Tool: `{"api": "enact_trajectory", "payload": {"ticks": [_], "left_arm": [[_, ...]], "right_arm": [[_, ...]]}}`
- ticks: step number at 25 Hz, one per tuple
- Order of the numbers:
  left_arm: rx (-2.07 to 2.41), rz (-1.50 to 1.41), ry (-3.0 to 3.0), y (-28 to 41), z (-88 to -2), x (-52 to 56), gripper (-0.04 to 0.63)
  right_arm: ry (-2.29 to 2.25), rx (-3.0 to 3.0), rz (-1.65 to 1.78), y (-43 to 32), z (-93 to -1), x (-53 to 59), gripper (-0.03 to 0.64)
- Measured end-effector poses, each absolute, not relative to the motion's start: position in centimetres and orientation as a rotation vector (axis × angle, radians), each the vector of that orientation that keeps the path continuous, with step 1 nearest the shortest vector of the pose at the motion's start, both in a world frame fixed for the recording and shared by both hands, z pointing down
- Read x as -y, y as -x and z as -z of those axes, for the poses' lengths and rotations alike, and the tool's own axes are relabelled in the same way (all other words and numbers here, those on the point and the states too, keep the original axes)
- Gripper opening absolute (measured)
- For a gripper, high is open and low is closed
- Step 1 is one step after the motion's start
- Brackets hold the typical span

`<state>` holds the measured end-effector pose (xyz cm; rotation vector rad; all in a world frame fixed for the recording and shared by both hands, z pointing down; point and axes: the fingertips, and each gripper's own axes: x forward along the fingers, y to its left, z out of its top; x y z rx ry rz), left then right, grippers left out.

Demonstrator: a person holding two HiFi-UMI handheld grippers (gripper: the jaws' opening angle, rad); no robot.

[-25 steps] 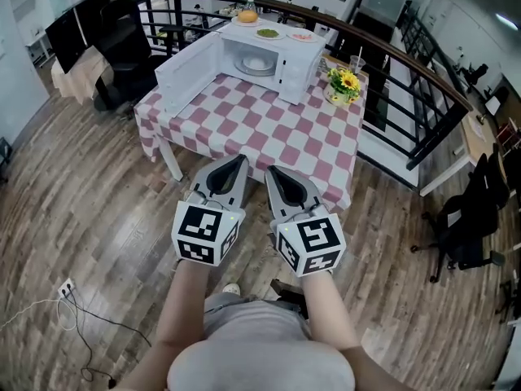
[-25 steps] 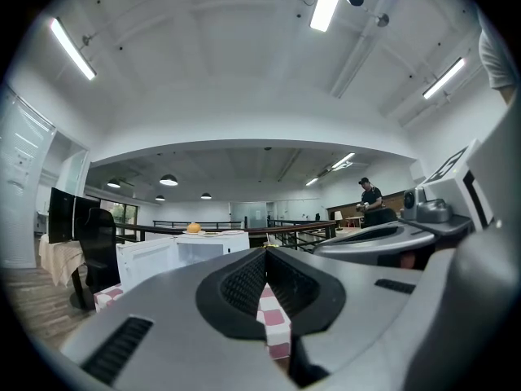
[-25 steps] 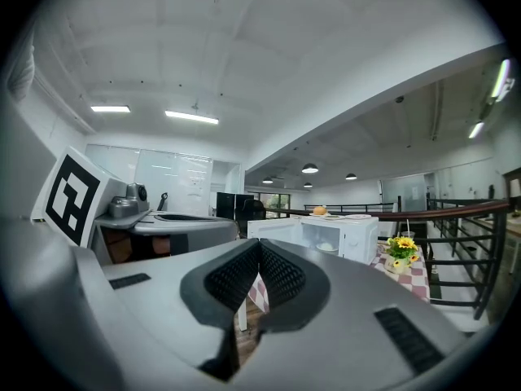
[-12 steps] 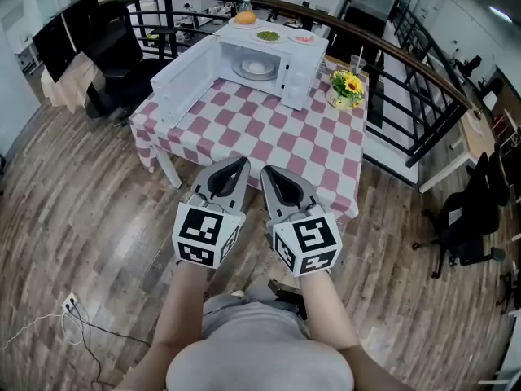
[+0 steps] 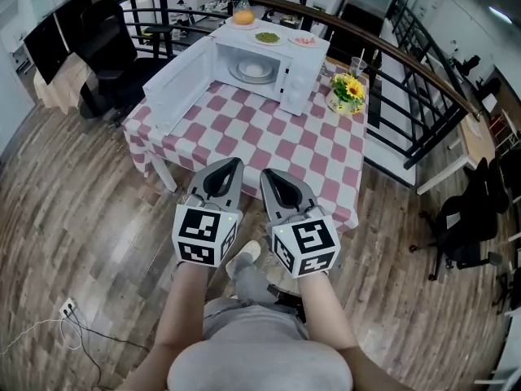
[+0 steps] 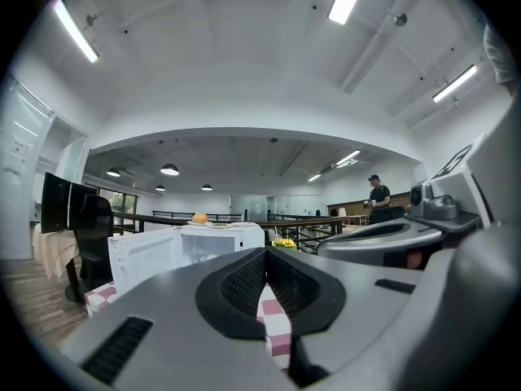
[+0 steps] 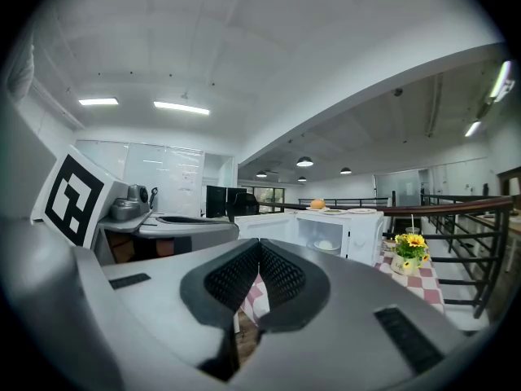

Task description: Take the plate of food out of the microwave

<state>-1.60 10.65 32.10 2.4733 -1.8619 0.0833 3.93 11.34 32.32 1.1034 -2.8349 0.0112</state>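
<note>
In the head view, a white microwave (image 5: 297,78) is seen at the far side of a desk (image 5: 269,149) covered in a red-and-white checked cloth, with its door (image 5: 183,84) swung wide to the left. The plate of food (image 5: 255,70) is set inside the cavity and holds a pale mound. On the microwave's roof are ranged an orange item (image 5: 243,16), a green-filled plate (image 5: 267,36) and a reddish plate (image 5: 303,40). The left tongs (image 5: 237,161) and right tongs (image 5: 265,172) are held side by side over the near edge of the desk, well apart from the plate, and both are aimed towards it. In the left gripper view, the tongs (image 6: 265,255) are clenched with nothing between them, and the microwave (image 6: 221,241) is seen far ahead. In the right gripper view, the tongs (image 7: 259,246) are likewise pressed together and empty, with the plate (image 7: 326,245) visible in the open cavity to the right of the tips. A pot of sunflowers (image 7: 409,251) is seen beside the oven.
</note>
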Motion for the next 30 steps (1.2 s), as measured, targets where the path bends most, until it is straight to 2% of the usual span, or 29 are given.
{"api": "enact_trajectory", "payload": {"ticks": [15,30], "left_arm": [[1.839,-0.137,-2.471,3.5,-34.0,-2.4,0.003],[1.809,-0.061,-2.424,5.8,-33.5,10.0,0.004]], "right_arm": [[-1.128,2.844,-0.064,-1.8,-33.9,-2.1,0.026],[-1.133,2.781,-0.031,-0.2,-33.5,9.1,0.026]]}}
